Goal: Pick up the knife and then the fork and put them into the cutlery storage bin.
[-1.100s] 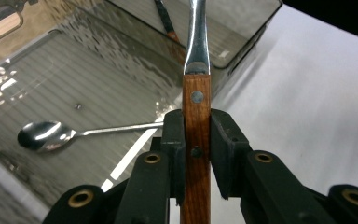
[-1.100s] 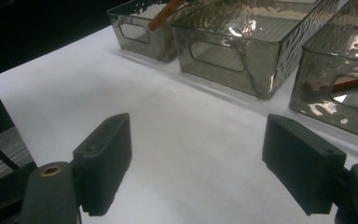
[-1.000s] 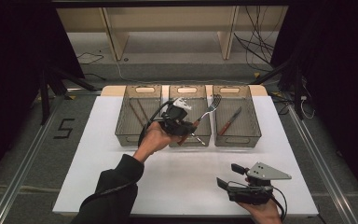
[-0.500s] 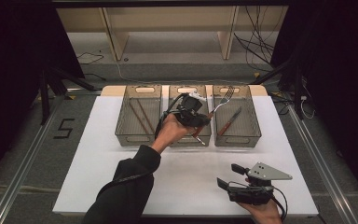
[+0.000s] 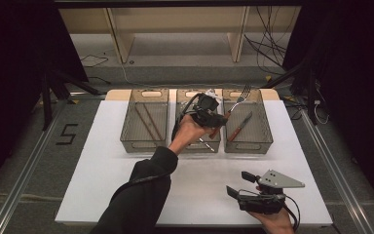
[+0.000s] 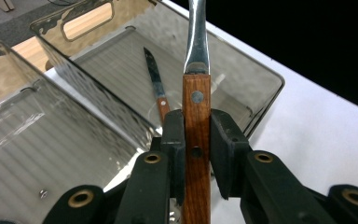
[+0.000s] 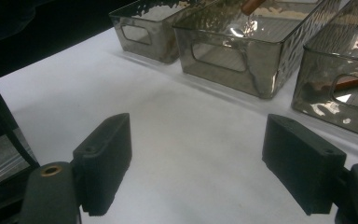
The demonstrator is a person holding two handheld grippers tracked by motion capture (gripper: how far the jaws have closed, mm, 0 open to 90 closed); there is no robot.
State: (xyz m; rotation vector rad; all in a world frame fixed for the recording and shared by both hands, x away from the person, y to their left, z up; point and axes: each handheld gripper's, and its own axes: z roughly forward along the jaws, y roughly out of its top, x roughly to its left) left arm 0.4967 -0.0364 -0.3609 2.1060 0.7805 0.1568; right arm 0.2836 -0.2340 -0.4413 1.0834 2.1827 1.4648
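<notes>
Left gripper (image 5: 213, 118): held above the middle bin and right bin, at the far side of the tabletop (image 5: 102, 185); its fingers (image 6: 175, 140) are clamped on the wooden handle of the fork
Fork (image 5: 233, 108): gripped by the brown handle between the two finger pads; the steel neck runs straight out beyond the fingertips, and in the high view the tines are seen over the far end of the right bin; a rivet on the handle is seen just past the pads in the left gripper view
Right bin (image 5: 265, 131): a clear, ribbed container lying below and ahead of the left fingers; a knife is held in it
Knife (image 6: 156, 84): laid flat on the floor of the right bin, just left of the fork's handle in the left gripper view, well below the fingers, not touched
Middle bin (image 5: 182, 141): beneath the left hand (image 5: 190, 131)
Left bin (image 5: 126, 129): well apart from both grippers, with thin brown sticks (image 5: 146, 119) lying inside
Right gripper (image 5: 243, 187): held low over the near right part of the tabletop, well apart from the bins; its fingers (image 7: 105, 161) are spread wide apart with nothing but bare white surface between them
</notes>
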